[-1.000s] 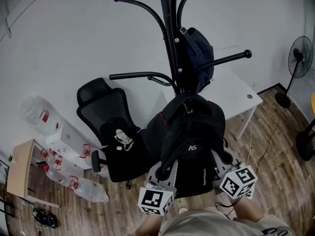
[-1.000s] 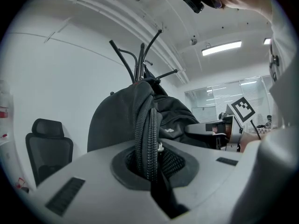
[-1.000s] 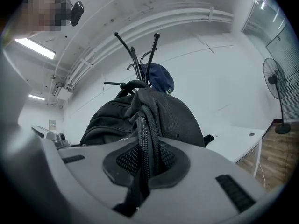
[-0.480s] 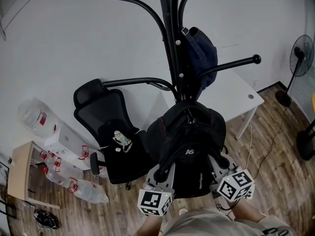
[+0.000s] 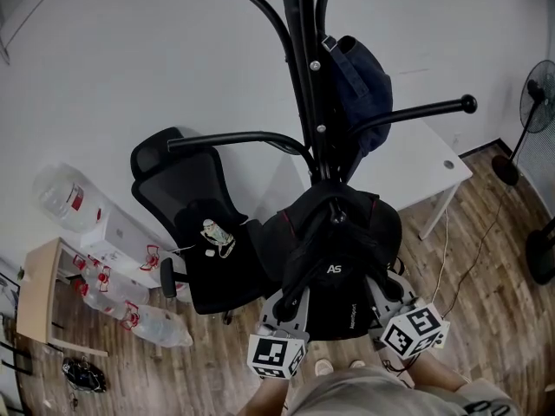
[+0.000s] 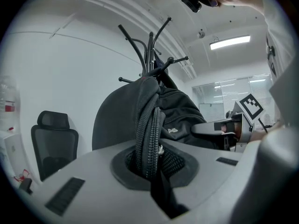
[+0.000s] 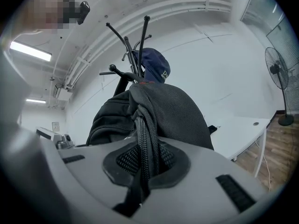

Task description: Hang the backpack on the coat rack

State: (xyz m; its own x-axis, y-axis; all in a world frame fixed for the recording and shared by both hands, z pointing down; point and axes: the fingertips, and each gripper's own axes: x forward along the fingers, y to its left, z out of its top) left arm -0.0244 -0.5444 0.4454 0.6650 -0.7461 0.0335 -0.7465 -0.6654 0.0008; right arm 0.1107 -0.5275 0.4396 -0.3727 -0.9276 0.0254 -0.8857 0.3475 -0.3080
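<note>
Grey left claw and right claw each carry black-and-white marker cubes.

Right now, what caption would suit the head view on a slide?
The left gripper and right gripper each clamp a side of the black backpack close to the coat rack.

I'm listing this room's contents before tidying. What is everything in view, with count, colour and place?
backpack: one, black, held up against the rack's pole
coat rack: one, black, by the white wall
bag: one, dark blue, hanging on the rack
office chair: one, black, left of the backpack
table: one, white, right of the rack
water jug: one, clear, far left
bottle packs: a few, clear with red labels, floor at left
fan: one, black, right edge
left gripper: one, grey, shut on the backpack's edge
right gripper: one, grey, shut on the backpack's other edge
</note>
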